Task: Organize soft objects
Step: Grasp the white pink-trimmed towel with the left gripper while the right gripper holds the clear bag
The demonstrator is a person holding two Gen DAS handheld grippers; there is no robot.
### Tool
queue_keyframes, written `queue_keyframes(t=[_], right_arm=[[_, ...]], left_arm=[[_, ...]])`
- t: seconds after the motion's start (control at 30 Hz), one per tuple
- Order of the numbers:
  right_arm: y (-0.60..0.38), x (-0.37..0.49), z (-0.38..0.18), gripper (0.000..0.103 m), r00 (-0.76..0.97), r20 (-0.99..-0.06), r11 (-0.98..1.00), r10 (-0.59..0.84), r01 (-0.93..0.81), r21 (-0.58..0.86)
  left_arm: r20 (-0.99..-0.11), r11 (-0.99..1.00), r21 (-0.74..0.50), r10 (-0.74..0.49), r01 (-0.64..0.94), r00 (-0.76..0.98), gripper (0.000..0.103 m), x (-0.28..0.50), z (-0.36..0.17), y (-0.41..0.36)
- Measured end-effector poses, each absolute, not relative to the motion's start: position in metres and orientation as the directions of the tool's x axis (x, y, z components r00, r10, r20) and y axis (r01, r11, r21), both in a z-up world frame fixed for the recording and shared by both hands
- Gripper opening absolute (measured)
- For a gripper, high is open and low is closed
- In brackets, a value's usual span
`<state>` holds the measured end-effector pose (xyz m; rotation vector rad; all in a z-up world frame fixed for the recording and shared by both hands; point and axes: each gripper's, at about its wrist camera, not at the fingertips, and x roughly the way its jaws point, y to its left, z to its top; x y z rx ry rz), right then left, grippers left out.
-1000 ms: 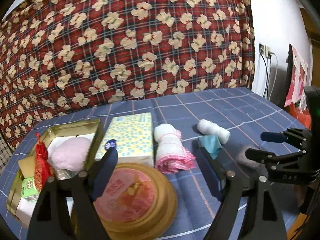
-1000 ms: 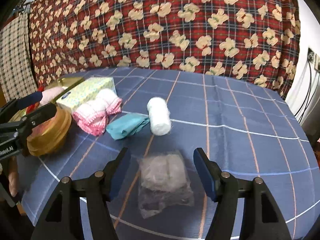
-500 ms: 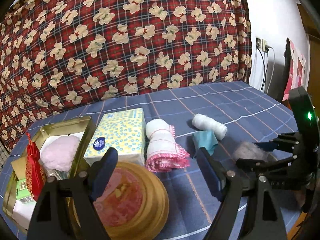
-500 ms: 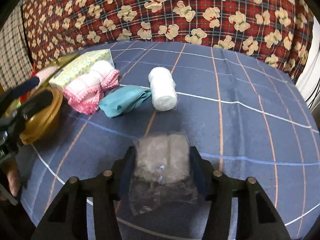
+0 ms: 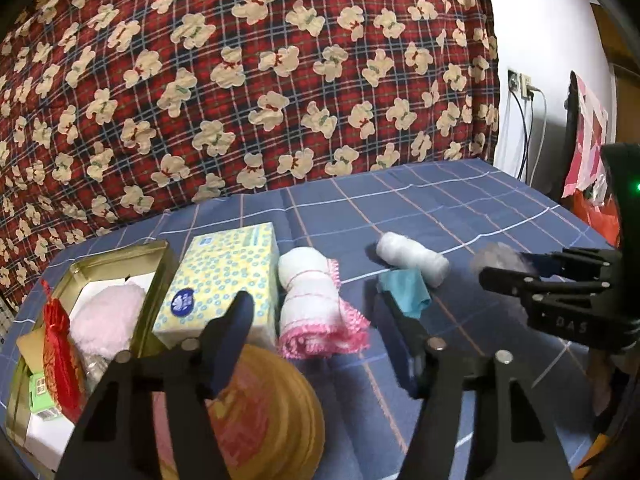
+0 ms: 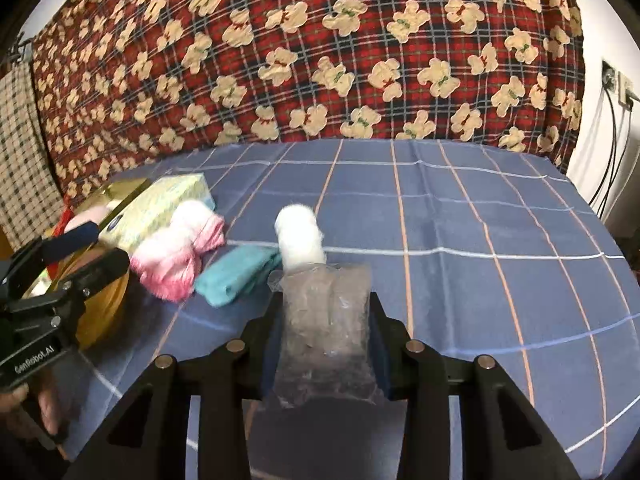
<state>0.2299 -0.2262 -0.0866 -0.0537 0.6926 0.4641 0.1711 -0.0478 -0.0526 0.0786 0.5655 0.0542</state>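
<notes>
Clear plastic bag (image 6: 326, 320) sits clenched in right claw (image 6: 325, 322), jaws just closed on it. Left claw (image 5: 320, 334) released, just narrowing, nothing between. Blue surface (image 6: 500, 220) rightward open.

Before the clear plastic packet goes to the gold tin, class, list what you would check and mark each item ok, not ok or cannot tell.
1. Right hand-held gripper has just been closing; pads press the clear plastic packet: ok.
2. Packet clear of the white roll: cannot tell.
3. Gold tin open: ok.
4. Free room in the tin: cannot tell; pink puff and red pouch fill much of it.
5. Left hand-held gripper has just been closing, holds nothing: ok.
</notes>
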Motion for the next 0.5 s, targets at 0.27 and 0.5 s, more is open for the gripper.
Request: queue_keyframes(t=[0.27, 0.5], right_arm=[[-0.212, 0.240, -0.085, 0.041, 0.698, -0.594, 0.904, 0.400, -0.408, 0.130], [-0.207, 0.241, -0.083, 0.041, 0.703, -0.583, 0.900, 0.408, -0.418, 0.126]], left_arm=[[-0.624, 0.991, 0.131, 0.096, -0.018, 0.775, 0.049, 0.202, -0.067, -0.064], [-0.681, 0.988, 0.141, 0.138, -0.057, 0.720, 0.049, 0.220, -0.079, -0.062]])
